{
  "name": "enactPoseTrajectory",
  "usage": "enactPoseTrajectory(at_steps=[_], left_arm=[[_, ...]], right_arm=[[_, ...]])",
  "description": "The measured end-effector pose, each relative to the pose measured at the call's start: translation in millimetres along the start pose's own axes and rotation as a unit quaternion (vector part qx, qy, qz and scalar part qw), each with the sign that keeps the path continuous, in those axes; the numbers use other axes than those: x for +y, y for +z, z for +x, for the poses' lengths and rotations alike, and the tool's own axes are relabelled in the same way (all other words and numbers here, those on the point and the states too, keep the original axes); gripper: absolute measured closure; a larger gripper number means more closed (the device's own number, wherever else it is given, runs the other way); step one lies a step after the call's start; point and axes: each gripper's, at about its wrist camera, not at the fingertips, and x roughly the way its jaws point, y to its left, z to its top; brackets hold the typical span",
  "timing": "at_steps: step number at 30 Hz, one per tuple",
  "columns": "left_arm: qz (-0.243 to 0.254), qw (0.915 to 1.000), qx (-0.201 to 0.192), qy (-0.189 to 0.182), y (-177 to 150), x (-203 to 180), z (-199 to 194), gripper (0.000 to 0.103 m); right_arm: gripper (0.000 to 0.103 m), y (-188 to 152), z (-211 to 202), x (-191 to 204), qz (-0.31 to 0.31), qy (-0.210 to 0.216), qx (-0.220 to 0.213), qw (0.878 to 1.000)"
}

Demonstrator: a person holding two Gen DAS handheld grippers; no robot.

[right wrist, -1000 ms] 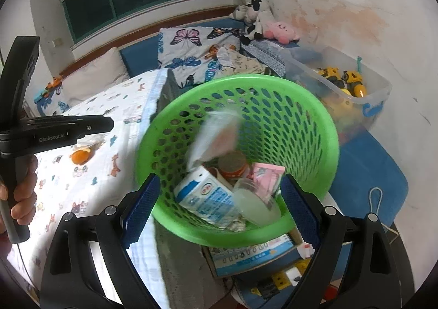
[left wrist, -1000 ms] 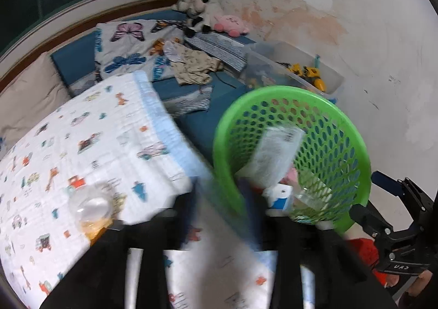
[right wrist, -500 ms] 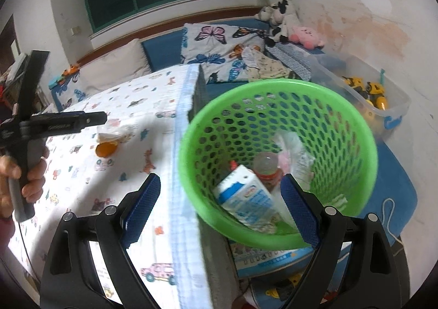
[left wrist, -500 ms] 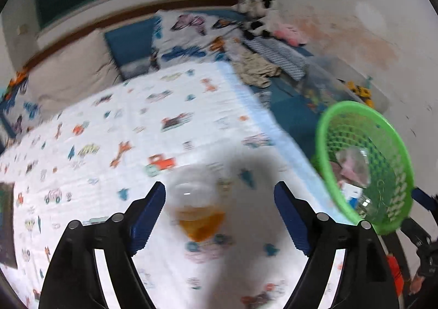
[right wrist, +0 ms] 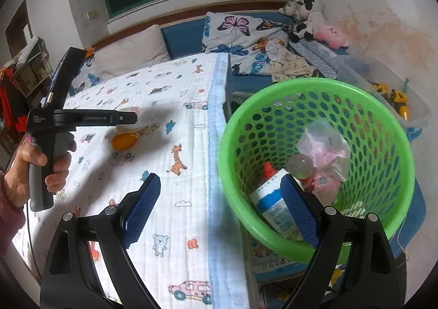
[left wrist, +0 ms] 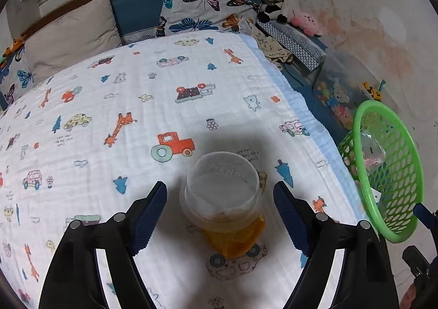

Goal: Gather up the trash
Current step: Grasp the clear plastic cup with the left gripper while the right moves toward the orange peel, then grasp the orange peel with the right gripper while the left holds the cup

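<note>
Left gripper over a cup on the bed, right gripper by the basket.
Left wrist view: the left gripper (left wrist: pixel 220 216), jaws apart after just opening, flanks a lidded clear plastic cup of orange liquid (left wrist: pixel 223 196) lying untouched on the cartoon-print white quilt (left wrist: pixel 109 95). Right wrist view: the right gripper (right wrist: pixel 220 213) hangs wide apart, empty, beside the green perforated plastic basket (right wrist: pixel 383 128) holding a white-and-blue carton (right wrist: pixel 273 205).

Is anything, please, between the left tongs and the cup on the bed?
Nothing visible. The left tongs are open, and the cup lies on the blanket in the gap between the pads, untouched by either.
</note>
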Motion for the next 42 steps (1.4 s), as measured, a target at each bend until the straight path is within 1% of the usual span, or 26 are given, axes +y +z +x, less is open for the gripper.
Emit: enactPoseTrajectory(at_steps=[2, 7, 13, 18, 24, 30, 42], left_arm=[[0.003, 1.0, 0.001, 0.0, 0, -1, 3, 0.033], [0.007, 1.0, 0.003, -0.004, -1, -1, 6, 0.046], [0.005, 1.0, -0.005, -0.006, -1, 1, 3, 0.047], [0.004, 0.9998, -0.015, -0.008, 0, 3, -8, 0.047], [-0.003, 0.9995, -0.032, -0.005, 1, 13, -28, 0.047], [-0.013, 0.9987, -0.048, 0.002, -1, 33, -50, 0.047], [-0.027, 0.9973, -0.065, 0.02, -11, 70, -79, 0.047]], right_arm=[[0.014, 0, 2, 2, -0.001, 0.001, 0.001, 1.0], [0.014, 0, 6, 3, 0.0, 0.004, 0.005, 1.0], [0.014, -1, 7, 2, 0.0, 0.005, 0.008, 1.0], [0.014, -2, 7, 5, -0.003, 0.008, 0.006, 1.0], [0.014, 1, 9, 18, -0.011, 0.02, 0.008, 1.0], [0.015, 7, 18, 42, -0.026, 0.039, 0.015, 0.999], [0.027, 22, 46, 89, -0.04, 0.078, 0.033, 0.996]])
